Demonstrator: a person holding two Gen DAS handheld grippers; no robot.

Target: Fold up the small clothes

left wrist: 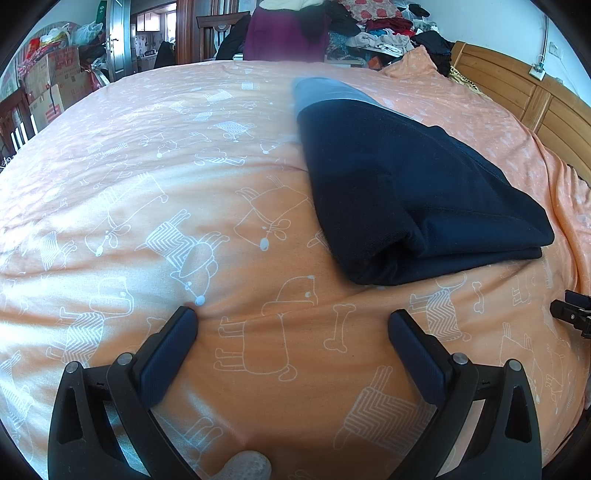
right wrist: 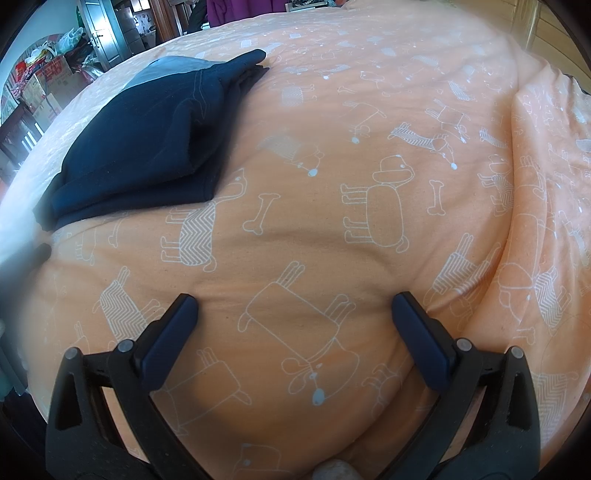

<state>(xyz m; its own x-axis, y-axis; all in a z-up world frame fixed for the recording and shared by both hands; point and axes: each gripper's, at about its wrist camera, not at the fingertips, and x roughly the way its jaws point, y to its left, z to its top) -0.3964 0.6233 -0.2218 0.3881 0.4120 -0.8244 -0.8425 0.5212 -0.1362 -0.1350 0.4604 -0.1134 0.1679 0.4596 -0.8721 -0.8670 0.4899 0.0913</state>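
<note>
The far end of the folded navy garment (left wrist: 413, 192) blurs into a pale grey-blue band, and its type cannot be made out. At the bottom edge of each view a grey rounded shape is cut off and unidentifiable. At the right edge of the left wrist view a small black part of the right hand-held gripper (left wrist: 572, 312) shows, mostly cropped.

The left hand-held gripper (left wrist: 291, 325) has its fingers spread wide, holding nothing; the garment lies ahead and to the right of it, apart from both fingers. The right hand-held gripper (right wrist: 295, 314) is likewise spread and empty; the garment (right wrist: 147, 140) lies ahead and to its left, well clear. The right view shows stitched seams and layered edges at the garment's far corner — detail the left view lacks. The left view alone shows the wooden headboard (left wrist: 517, 92) to the far right and a pile of mixed clothes (left wrist: 376, 29) beyond the bed.

The garment rests on a bed covered by an orange sheet (left wrist: 184, 184) printed with white dogs and bones — creased beneath the right hand-held gripper. Cardboard boxes (left wrist: 55, 85) and a door (left wrist: 120, 40) stand at the far left.
</note>
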